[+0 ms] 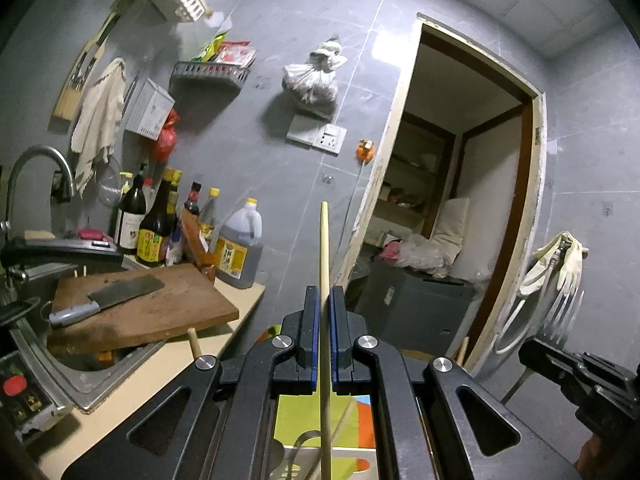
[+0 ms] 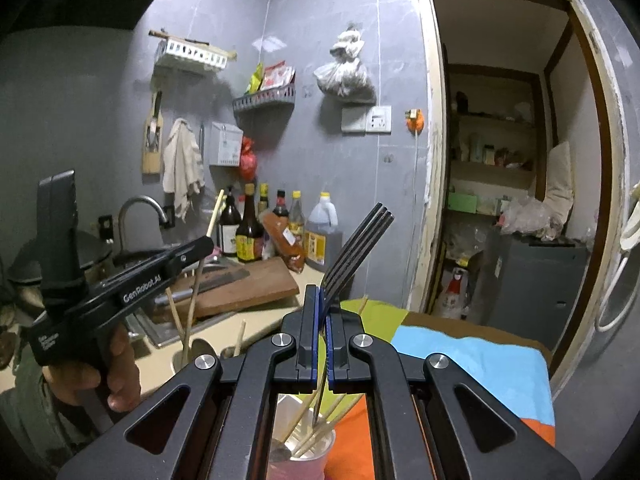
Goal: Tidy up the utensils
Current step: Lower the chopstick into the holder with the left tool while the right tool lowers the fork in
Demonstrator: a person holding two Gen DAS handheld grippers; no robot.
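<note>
My left gripper (image 1: 324,300) is shut on a wooden chopstick (image 1: 324,248) that stands upright, tip toward the wall. It also shows in the right wrist view (image 2: 200,246), held at the left, with the chopstick (image 2: 214,214) rising from it. My right gripper (image 2: 322,300) is shut on a dark metal fork (image 2: 358,244), tines up and tilted right. The fork's tines show in the left wrist view (image 1: 562,316). Below the right gripper a cup (image 2: 308,454) holds several chopsticks and a spoon.
A wooden cutting board (image 1: 160,308) with a cleaver (image 1: 116,294) lies over the sink (image 1: 80,384). Sauce bottles (image 1: 156,224) and an oil jug (image 1: 240,248) stand by the wall. A colourful cloth (image 2: 472,356) covers the surface under the grippers. An open doorway (image 1: 452,200) is right.
</note>
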